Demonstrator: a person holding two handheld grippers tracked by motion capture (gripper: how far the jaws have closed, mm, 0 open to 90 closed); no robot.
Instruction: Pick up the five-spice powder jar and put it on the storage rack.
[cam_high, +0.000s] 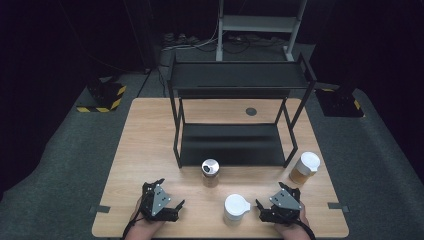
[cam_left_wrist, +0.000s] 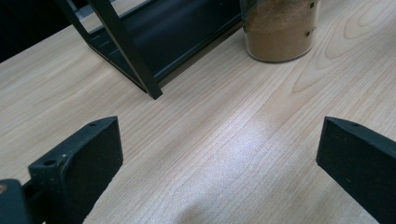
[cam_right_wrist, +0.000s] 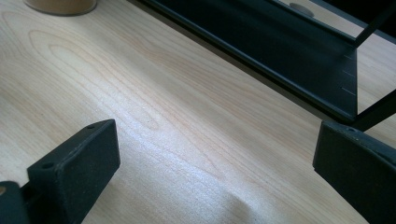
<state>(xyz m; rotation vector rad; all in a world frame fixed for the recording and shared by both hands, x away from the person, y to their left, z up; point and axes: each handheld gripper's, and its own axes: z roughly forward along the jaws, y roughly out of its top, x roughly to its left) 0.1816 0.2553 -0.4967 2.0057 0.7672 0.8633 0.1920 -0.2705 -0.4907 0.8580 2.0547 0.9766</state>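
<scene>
Three jars stood on the table (cam_high: 150, 130) in the high view, and we held two grippers near our edge of it. Our left gripper (cam_high: 167, 197) sat with its jaws spread and nothing between them. Our right gripper (cam_high: 270, 200) was spread too, and empty. The white-lidded jar (cam_high: 235, 207) stood just beside our right gripper, on its inner side. The silver-lidded jar (cam_high: 210, 171) stood a bit ahead, between our two grippers. The brown jar (cam_high: 304, 168) stood ahead of our right gripper, near the black rack (cam_high: 235, 82).

From the left gripper view, we saw the wide-open jaws, with bare wood between them. A jar of brown powder (cam_left_wrist: 280, 32), likely the silver-lidded one, stood ahead and to the right, close to the rack's leg (cam_left_wrist: 128, 51). We thought that if we pushed straight on, one jaw could bump the jar's side and tip it. We could also knock the rack leg on the way.

From the right gripper view, the jaws were open again, over bare wood. The rack's bottom shelf (cam_right_wrist: 261, 51) lay ahead, and the base of a jar (cam_right_wrist: 60, 5) peeked in at the top left. The white-lidded jar sat off to the side. We thought that if we swung over too fast, we could hit it and roll it off the table edge. A squeeze on the smooth lid could slip.
</scene>
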